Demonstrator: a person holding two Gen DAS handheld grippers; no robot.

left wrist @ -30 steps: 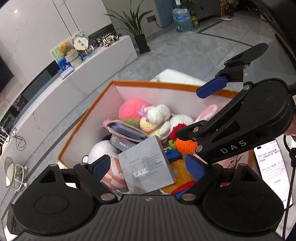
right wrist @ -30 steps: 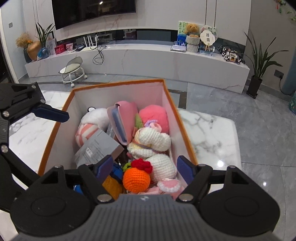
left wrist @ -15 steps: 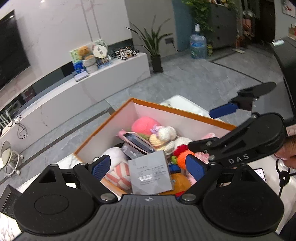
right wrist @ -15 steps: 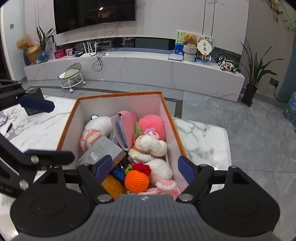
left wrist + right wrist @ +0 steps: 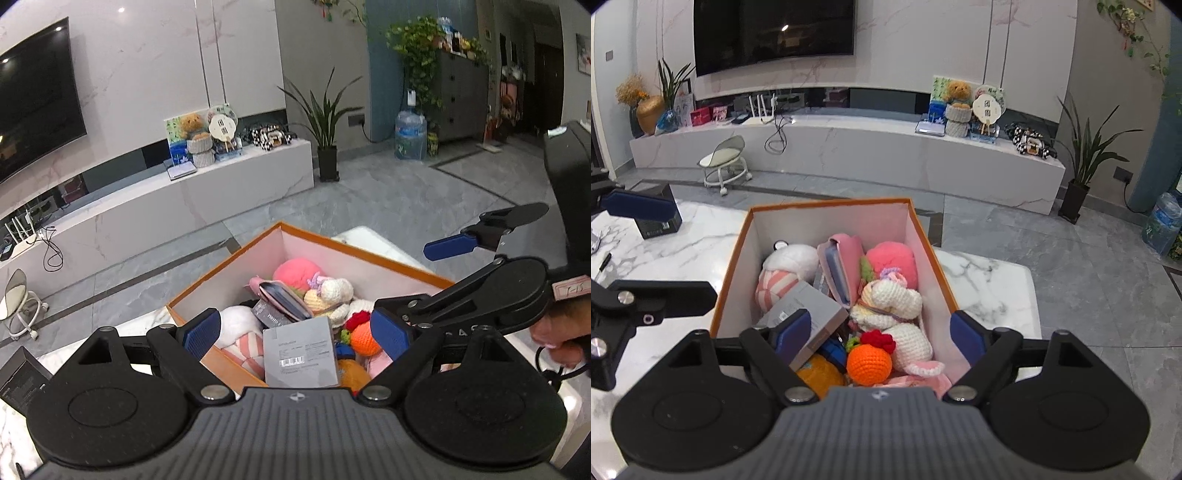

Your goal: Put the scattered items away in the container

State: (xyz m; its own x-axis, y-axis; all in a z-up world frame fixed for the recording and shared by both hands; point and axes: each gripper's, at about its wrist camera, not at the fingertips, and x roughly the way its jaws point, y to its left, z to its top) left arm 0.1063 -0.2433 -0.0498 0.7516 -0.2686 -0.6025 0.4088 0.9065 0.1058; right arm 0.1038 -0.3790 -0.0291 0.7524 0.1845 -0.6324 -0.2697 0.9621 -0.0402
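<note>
Hovering over the box (image 5: 827,206), my right gripper (image 5: 879,332) opens empty; left gripper (image 5: 295,332) spread empty. Beneath them, the soft crochet toys (image 5: 886,299) would take a squeeze mid-body.

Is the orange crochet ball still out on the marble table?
No. The orange crochet ball lies inside the orange-rimmed box, among the plush toys.

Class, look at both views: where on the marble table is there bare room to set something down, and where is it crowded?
Bare marble table lies right of the orange-rimmed box, and between the box and the black carton. The box itself is crowded with plush toys and a grey packet.
</note>
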